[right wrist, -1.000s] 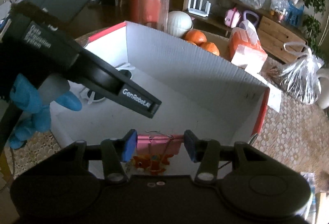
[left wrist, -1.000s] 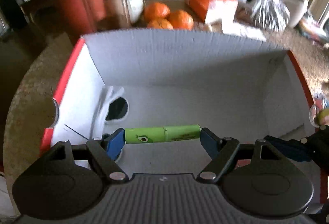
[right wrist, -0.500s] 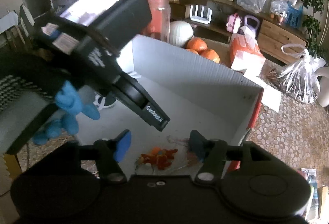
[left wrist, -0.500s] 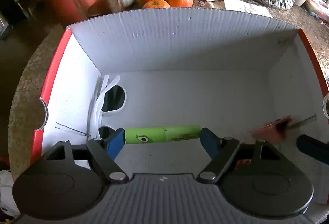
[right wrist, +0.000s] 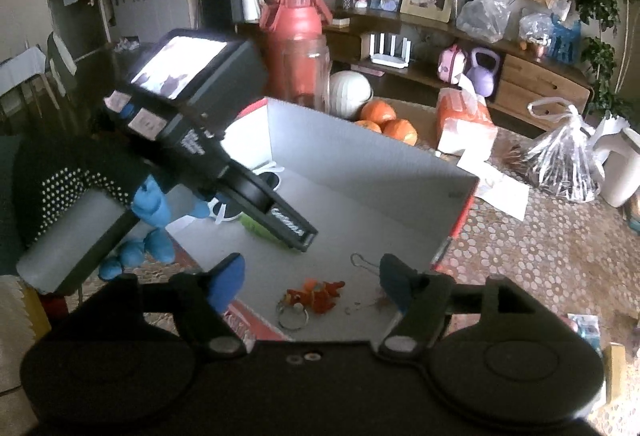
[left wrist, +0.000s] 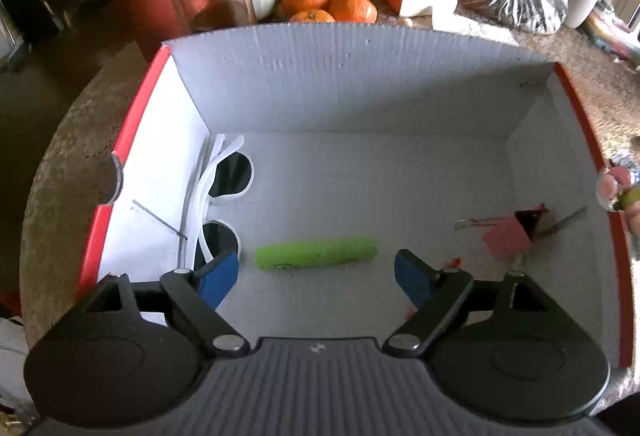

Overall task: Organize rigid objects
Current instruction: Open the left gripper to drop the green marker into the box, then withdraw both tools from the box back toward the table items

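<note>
The left tongs (left wrist: 316, 276) are spread wide and hold nothing. Just past them a bright green tube (left wrist: 316, 253) lies flat on the floor of the white box (left wrist: 352, 84) with red edges. It is smooth and round, with small dark print. White sunglasses (left wrist: 224, 196) lie by the left wall. A pink binder clip (left wrist: 508, 240) lies to the right. The right tongs (right wrist: 312, 276) are wide and empty too, above an orange keychain (right wrist: 316, 294).

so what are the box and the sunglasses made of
Box: looks like corrugated cardboard, matte white inside with a red outer face; fine vertical fluting shows on the walls. Sunglasses: probably glossy white plastic frames with dark lenses; the rims catch the light smoothly.
</note>
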Demonstrator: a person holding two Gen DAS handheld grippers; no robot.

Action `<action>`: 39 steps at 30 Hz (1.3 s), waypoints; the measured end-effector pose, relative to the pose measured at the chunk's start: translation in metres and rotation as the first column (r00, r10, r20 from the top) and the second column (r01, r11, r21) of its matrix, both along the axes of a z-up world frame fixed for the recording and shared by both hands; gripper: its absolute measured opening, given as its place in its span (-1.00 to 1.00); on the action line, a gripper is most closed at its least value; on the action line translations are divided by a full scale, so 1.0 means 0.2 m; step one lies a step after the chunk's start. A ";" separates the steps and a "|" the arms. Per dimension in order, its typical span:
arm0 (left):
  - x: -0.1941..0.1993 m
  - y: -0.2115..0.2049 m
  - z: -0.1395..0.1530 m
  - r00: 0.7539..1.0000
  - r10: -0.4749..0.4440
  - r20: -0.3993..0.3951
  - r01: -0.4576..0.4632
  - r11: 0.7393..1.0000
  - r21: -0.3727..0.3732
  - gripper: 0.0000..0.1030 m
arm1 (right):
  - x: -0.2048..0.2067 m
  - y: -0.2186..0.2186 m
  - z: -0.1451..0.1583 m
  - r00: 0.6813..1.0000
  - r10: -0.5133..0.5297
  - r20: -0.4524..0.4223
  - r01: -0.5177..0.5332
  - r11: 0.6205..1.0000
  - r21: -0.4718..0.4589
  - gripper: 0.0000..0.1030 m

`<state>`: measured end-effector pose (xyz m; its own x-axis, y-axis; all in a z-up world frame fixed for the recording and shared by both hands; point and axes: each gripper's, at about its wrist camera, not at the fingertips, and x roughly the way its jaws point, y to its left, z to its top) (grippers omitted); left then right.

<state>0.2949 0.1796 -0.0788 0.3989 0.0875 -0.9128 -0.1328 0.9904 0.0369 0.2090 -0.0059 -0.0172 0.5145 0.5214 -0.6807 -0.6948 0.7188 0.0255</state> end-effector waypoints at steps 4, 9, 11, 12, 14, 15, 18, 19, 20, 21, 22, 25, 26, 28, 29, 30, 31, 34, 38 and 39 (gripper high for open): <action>-0.07 -0.04 0.08 0.999 -0.012 0.050 0.012 1.000 -0.004 0.66 | -0.02 -0.09 0.05 1.000 -0.017 0.012 0.017 1.000 0.025 0.57; -0.16 -0.11 0.18 0.993 -0.031 0.117 0.035 0.999 -0.034 0.66 | -0.04 -0.20 0.09 0.999 -0.052 0.013 0.051 0.997 0.054 0.66; -0.20 -0.15 0.22 0.989 -0.045 0.141 0.050 0.998 -0.029 0.66 | -0.06 -0.23 0.10 0.998 -0.061 0.014 0.060 0.996 0.063 0.70; -0.22 -0.16 0.24 0.987 -0.052 0.153 0.056 0.998 -0.028 0.66 | -0.06 -0.25 0.11 0.998 -0.065 0.016 0.064 0.996 0.067 0.73; -0.26 -0.20 0.28 0.981 -0.067 0.180 0.074 0.997 -0.033 0.66 | -0.08 -0.28 0.12 0.997 -0.069 0.019 0.068 0.995 0.077 0.76; -0.28 -0.22 0.30 0.979 -0.075 0.190 0.083 0.996 -0.036 0.66 | -0.09 -0.30 0.13 0.997 -0.072 0.021 0.071 0.994 0.082 0.80; -0.33 -0.28 0.35 0.971 -0.101 0.215 0.113 0.993 -0.044 0.66 | -0.12 -0.35 0.15 0.996 -0.084 0.024 0.082 0.992 0.094 0.85; -0.34 -0.29 0.36 0.969 -0.106 0.222 0.119 0.992 -0.047 0.66 | -0.13 -0.37 0.15 0.996 -0.086 0.024 0.083 0.992 0.097 0.85; -0.36 -0.30 0.38 0.967 -0.109 0.230 0.124 0.991 -0.052 0.66 | -0.13 -0.39 0.16 0.996 -0.088 0.024 0.086 0.991 0.101 0.88; -0.37 -0.32 0.39 0.965 -0.112 0.237 0.130 0.990 -0.062 0.66 | -0.14 -0.41 0.17 0.995 -0.093 0.025 0.090 0.990 0.105 0.92; -0.39 -0.33 0.40 0.963 -0.116 0.244 0.138 0.988 -0.074 0.66 | -0.15 -0.43 0.17 0.995 -0.098 0.027 0.094 0.990 0.108 0.95; -0.44 -0.38 0.42 0.955 -0.131 0.265 0.158 0.984 -0.083 0.69 | -0.19 -0.52 0.18 0.992 -0.117 0.036 0.112 0.987 0.116 0.98; -0.45 -0.40 0.42 0.953 -0.138 0.270 0.164 0.983 -0.078 0.82 | -0.19 -0.54 0.18 0.991 -0.127 0.037 0.122 0.985 0.120 0.99; -0.48 -0.44 0.43 0.948 -0.147 0.282 0.175 0.982 -0.076 0.92 | -0.21 -0.62 0.19 0.988 -0.152 0.039 0.146 0.981 0.129 1.00; -0.49 -0.46 0.43 0.946 -0.152 0.287 0.182 0.980 -0.082 0.92 | -0.21 -0.65 0.19 0.985 -0.166 0.041 0.159 0.978 0.132 1.00; -0.50 -0.48 0.43 0.945 -0.157 0.287 0.190 0.978 -0.090 0.92 | -0.21 -0.69 0.19 0.982 -0.182 0.044 0.175 0.975 0.137 1.00; -0.51 -0.50 0.43 0.945 -0.159 0.285 0.197 0.974 -0.109 0.92 | -0.22 -0.72 0.19 0.979 -0.199 0.046 0.190 0.971 0.142 1.00; -0.54 -0.56 0.43 0.942 -0.162 0.293 0.212 0.966 -0.147 0.97 | -0.24 -0.84 0.19 0.967 -0.250 0.046 0.240 0.959 0.152 1.00; -0.56 -0.67 0.41 0.933 -0.178 0.314 0.230 0.964 -0.137 1.00 | -0.24 -1.01 0.15 0.946 -0.320 0.048 0.309 0.938 0.156 1.00; -0.57 -0.70 0.41 0.930 -0.178 0.321 0.229 0.965 -0.126 1.00 | -0.23 -1.06 0.14 0.940 -0.340 0.040 0.330 0.931 0.155 1.00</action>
